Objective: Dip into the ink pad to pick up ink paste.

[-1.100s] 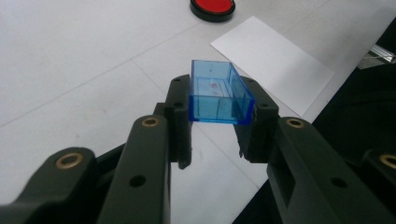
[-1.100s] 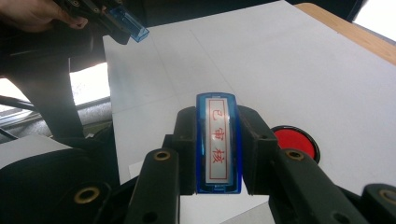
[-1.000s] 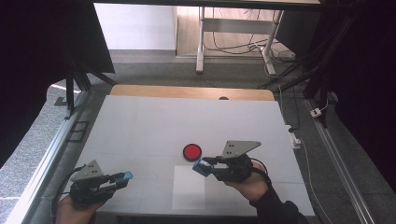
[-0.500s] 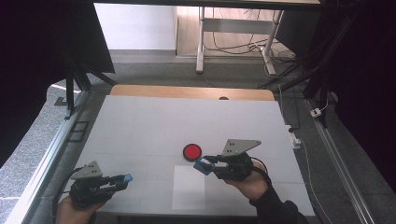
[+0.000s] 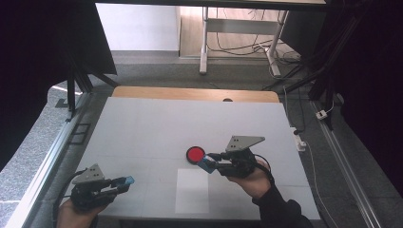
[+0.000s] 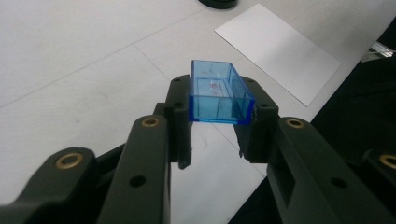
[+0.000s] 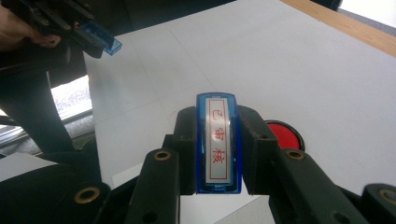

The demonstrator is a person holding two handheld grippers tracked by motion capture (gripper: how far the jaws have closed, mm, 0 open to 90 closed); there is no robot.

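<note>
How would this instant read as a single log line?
left gripper: holds blue cap | right gripper: holds stamp | red ink pad: on table

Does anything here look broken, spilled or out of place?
Nothing stands out. The left gripper holds a clear blue cap, the right gripper a blue stamp, beside the red ink pad and a flat white sheet.

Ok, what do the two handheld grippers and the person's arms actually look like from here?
Both are black, two-jaw tools. The left gripper and right gripper each carry a grey three-cornered plate on top, and a black cable loops off the right one. Up close, the jaw links show brass-coloured pivot bushings. The right forearm wears a dark sleeve.
</note>
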